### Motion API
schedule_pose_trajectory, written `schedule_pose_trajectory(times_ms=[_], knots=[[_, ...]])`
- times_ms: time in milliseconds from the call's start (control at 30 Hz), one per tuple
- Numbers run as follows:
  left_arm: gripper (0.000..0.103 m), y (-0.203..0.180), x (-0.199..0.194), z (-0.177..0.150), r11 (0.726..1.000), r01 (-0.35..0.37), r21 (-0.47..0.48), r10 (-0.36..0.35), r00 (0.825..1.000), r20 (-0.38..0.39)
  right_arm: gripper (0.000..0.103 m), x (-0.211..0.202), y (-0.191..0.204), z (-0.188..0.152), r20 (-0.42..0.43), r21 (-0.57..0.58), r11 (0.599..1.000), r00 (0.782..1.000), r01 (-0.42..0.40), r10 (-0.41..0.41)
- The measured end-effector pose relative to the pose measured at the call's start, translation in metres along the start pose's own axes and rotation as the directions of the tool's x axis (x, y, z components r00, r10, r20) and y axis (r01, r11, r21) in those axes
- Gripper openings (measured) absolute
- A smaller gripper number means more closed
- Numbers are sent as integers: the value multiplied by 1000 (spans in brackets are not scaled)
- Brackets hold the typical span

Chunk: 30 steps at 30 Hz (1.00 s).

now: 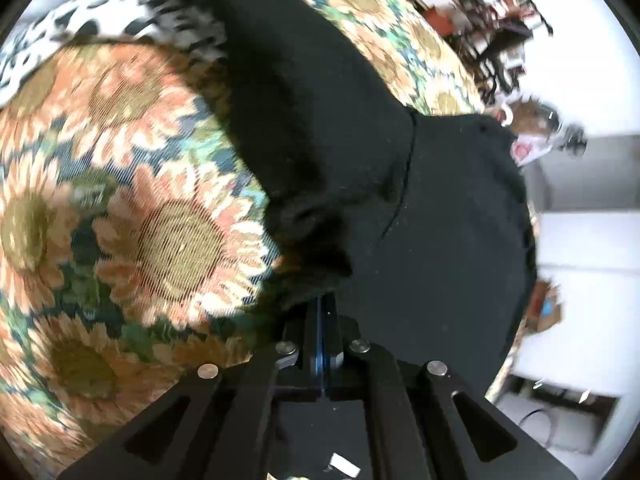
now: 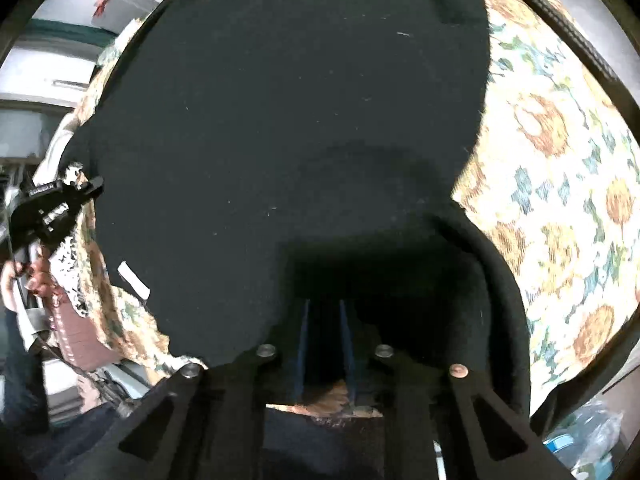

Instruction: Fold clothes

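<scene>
The left tool [image 1: 322, 312] has its two black fingers pressed together on a bunched fold of the black knit garment [image 1: 400, 208], the dark blue pads meeting with the cloth edge pinched at their tips. From that pinch the garment runs up and away across the surface, which is covered by a woven cloth printed with orange and gold sunflowers on a green and blue ground [image 1: 160, 240]; the flowers lie bare on one side of the garment and again beyond its far edge. Past the garment's far end sits a white cloth with black blotches [image 1: 100, 12], lying on the sunflower cloth. The right tool [image 2: 325, 308] stands narrowly parted, its blue-edged fingers reaching into a dark fold of the same garment [image 2: 280, 120]; shadow hides the tips, so whether the pads press on the cloth I cannot tell. Here the garment spreads wide and flat over the sunflower cloth [image 2: 560, 200], with a small white label [image 2: 134, 278] showing near its edge. At that same edge of the garment the other tool [image 2: 86, 188] shows small, carried by a person's hand [image 2: 24, 276].
</scene>
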<state>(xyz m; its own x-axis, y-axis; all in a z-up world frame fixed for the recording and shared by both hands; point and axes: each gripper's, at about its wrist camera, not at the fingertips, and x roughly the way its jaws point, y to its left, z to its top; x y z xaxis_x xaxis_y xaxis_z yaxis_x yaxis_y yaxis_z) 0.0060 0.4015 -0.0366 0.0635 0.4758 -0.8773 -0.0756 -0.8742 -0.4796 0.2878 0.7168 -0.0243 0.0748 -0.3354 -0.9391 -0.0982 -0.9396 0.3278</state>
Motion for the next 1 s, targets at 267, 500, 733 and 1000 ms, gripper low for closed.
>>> schedule_pose_trajectory(times_ms=[267, 500, 733, 1000], knots=[[2, -45, -38, -20, 979, -142, 147, 122, 983, 139, 40, -29, 39, 2, 74, -136, 989, 996, 58, -48], [4, -98, -80, -54, 899, -302, 316, 200, 927, 318, 45, -13, 114, 29, 132, -271, 962, 991, 42, -6], [4, -80, -134, -86, 862, -411, 298, 266, 865, 426, 45, -21, 183, 35, 184, -370, 929, 978, -23, 98], [4, -14, -149, -39, 880, -398, 261, 298, 888, 350, 56, -32, 224, 39, 244, -336, 942, 965, -9, 96]])
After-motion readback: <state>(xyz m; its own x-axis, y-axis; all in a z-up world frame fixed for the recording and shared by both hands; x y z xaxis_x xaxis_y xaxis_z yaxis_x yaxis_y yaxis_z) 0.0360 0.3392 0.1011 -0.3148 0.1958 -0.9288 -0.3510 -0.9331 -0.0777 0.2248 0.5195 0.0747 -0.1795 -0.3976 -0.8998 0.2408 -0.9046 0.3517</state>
